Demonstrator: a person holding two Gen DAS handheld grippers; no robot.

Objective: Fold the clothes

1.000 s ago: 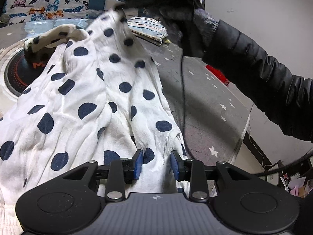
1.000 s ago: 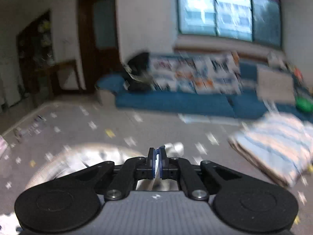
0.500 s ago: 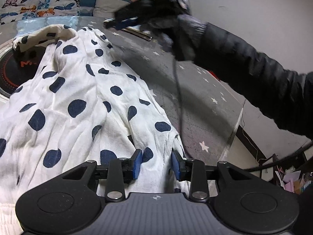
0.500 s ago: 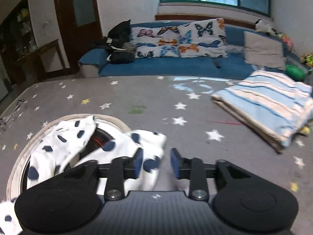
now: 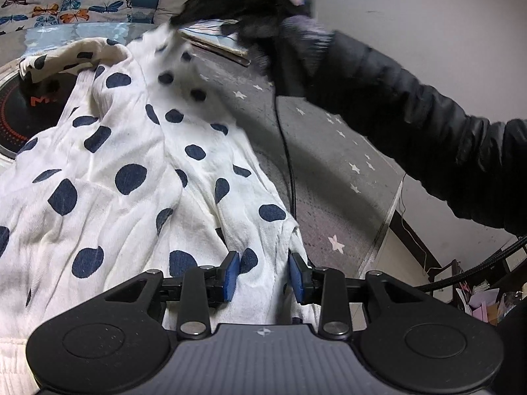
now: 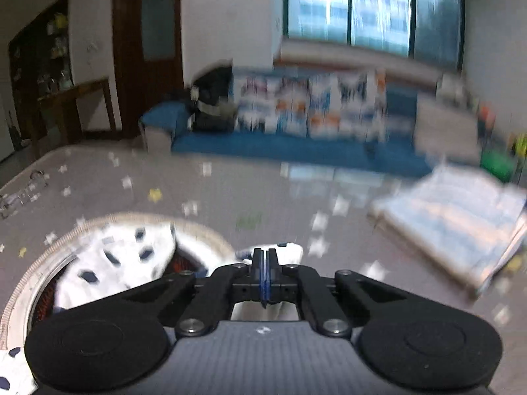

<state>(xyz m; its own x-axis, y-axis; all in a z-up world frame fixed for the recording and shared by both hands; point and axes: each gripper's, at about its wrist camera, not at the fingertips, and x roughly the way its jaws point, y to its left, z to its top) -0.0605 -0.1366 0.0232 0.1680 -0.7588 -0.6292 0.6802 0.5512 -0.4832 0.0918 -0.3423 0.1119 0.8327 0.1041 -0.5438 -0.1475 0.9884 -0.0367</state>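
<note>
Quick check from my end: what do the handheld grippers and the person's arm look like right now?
Both grippers, left gripper and right gripper, are black linkages with blue pads on a ribbed grey body. A black puffy sleeve, a dark fuzzy glove and a thin black cable show.

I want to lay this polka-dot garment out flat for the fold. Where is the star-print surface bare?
Bare star-print surface lies beyond the round ringed disc, up to the blue sofa, and left of the striped folded blanket. Another bare strip runs right of the polka-dot garment. The disc side is crowded with cloth; a clear item sits at the far left edge.
</note>
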